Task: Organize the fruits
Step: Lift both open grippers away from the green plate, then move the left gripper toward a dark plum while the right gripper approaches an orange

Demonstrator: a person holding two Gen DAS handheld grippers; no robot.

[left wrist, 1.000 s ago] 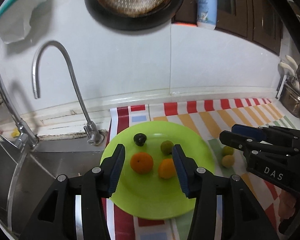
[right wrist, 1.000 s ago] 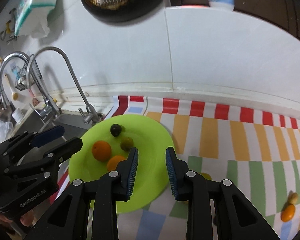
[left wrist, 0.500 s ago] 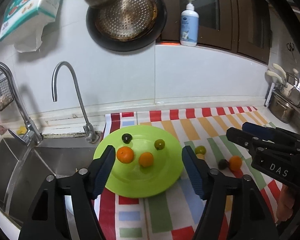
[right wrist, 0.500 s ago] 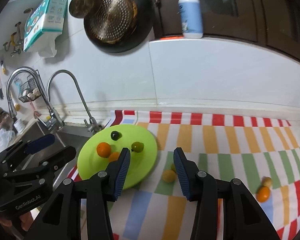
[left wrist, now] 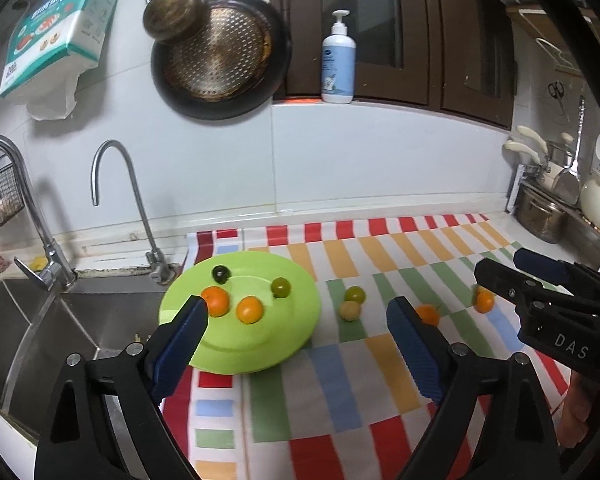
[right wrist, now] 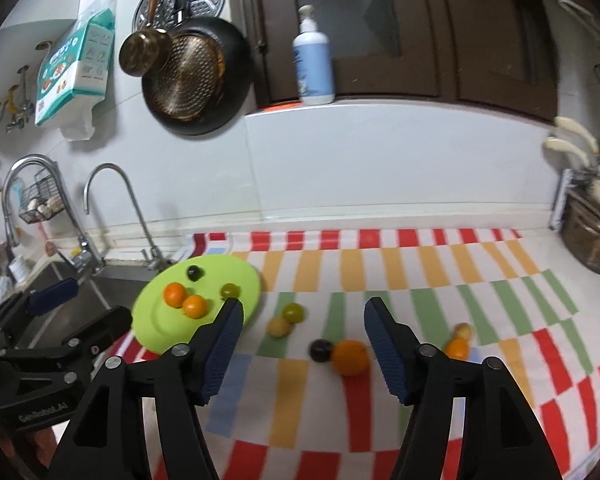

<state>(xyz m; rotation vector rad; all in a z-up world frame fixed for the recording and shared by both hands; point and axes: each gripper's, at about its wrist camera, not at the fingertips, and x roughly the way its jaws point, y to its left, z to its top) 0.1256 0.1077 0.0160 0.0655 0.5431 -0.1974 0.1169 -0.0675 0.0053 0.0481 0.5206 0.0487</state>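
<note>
A lime-green plate [left wrist: 260, 344] [right wrist: 156, 320] sits on the striped cloth beside the sink. On it lie two oranges [left wrist: 250, 309] [right wrist: 195, 305], a green fruit [left wrist: 280, 287] and a dark fruit [left wrist: 220, 273]. On the cloth lie a green fruit [right wrist: 293, 312], a yellow fruit [right wrist: 279, 327], a dark fruit [right wrist: 320, 350], a large orange [right wrist: 350, 357] and a small orange with a yellow fruit [right wrist: 457, 346]. My left gripper [left wrist: 296, 320] is open and empty, above the plate's right edge. My right gripper [right wrist: 302, 320] is open and empty, above the loose fruits.
A steel sink [left wrist: 40, 332] with two taps [left wrist: 116, 200] lies left of the plate. Pans [left wrist: 220, 60] hang on the wall and a soap bottle [left wrist: 338, 64] stands on the ledge. Pots [left wrist: 540, 216] stand at the far right. The striped cloth [right wrist: 420, 280] covers the counter.
Both grippers have pulled back and up from the plate and opened wider. More of the counter and the loose fruits on the right has come into view.
</note>
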